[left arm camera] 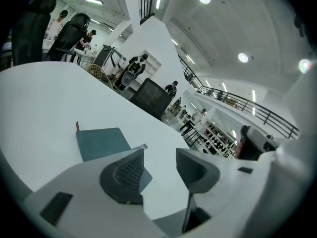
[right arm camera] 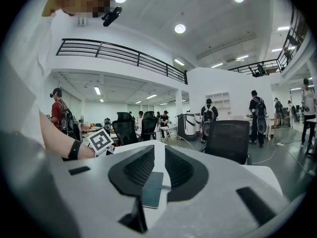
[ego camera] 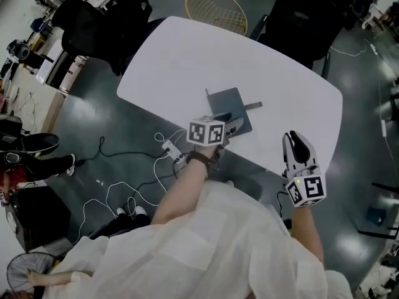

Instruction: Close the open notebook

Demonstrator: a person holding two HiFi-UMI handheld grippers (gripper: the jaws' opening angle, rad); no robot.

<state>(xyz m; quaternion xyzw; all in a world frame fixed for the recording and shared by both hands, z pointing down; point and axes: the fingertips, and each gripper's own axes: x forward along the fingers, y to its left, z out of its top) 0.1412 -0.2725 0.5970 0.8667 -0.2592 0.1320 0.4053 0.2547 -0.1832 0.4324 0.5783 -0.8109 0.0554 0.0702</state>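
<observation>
The notebook [ego camera: 229, 109] lies shut and flat on the white table [ego camera: 187, 61], its grey-teal cover up, near the table's front edge. A thin grey strip [ego camera: 252, 106] sticks out from its right side. My left gripper [ego camera: 230, 124] hovers just over the notebook's near edge, open with nothing between its jaws. In the left gripper view the notebook [left arm camera: 101, 143] sits ahead and left of the left gripper [left arm camera: 160, 152]. My right gripper [ego camera: 297, 147] is off to the right, by the table's front edge, and looks shut and empty. The right gripper view shows the notebook [right arm camera: 152, 190] beyond the right gripper [right arm camera: 159, 150].
A wicker chair [ego camera: 216, 8] and black office chairs [ego camera: 93, 23] [ego camera: 312, 17] stand round the far side of the table. White cables and a power strip [ego camera: 168, 147] lie on the floor to my left. Several people stand in the room behind.
</observation>
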